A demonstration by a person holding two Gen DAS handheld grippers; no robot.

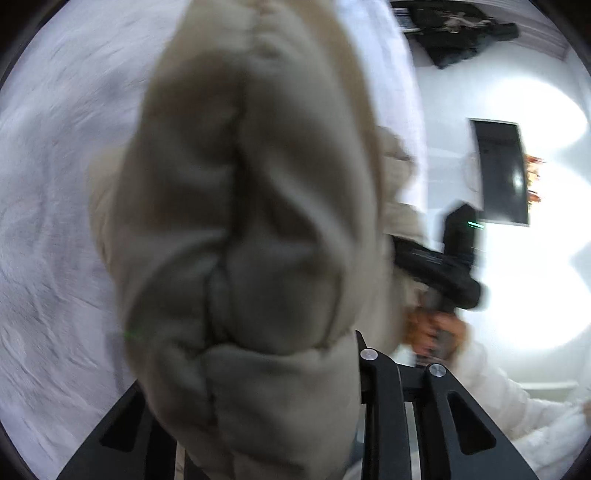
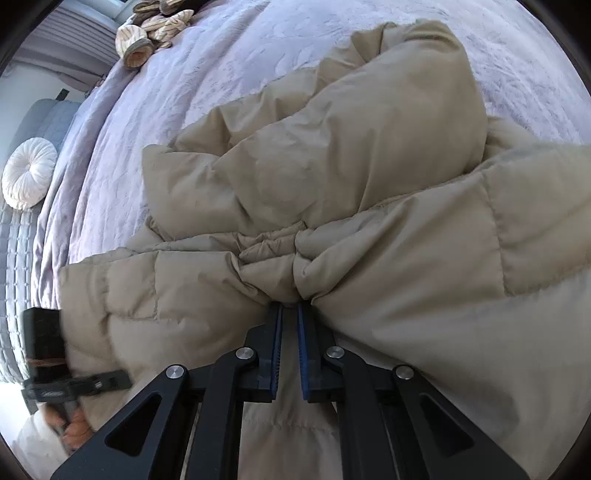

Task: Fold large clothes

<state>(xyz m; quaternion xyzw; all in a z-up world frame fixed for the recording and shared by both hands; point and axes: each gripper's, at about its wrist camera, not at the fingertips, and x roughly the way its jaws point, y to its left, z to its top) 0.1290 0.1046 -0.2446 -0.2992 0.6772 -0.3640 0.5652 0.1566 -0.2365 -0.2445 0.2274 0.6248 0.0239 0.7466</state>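
A beige puffer jacket (image 2: 332, 155) lies bunched on a pale lilac bedspread (image 2: 155, 110). My right gripper (image 2: 289, 306) is shut on a pinched fold of the jacket, its blue pads (image 2: 275, 354) close together with fabric between them. In the left wrist view the jacket (image 1: 240, 221) hangs right in front of the lens and hides my left gripper's fingertips; only its black arms (image 1: 380, 398) show. The left gripper's body (image 2: 48, 354) shows at the jacket's left edge in the right wrist view. The right gripper's body (image 1: 439, 273) shows behind the jacket in the left wrist view.
The bedspread (image 1: 55, 184) spreads under the jacket. Striped folded clothes (image 2: 147, 33) lie at the bed's far corner. A round white cushion (image 2: 29, 177) rests on a grey quilted surface at left. A white wall with a dark panel (image 1: 502, 173) stands at right.
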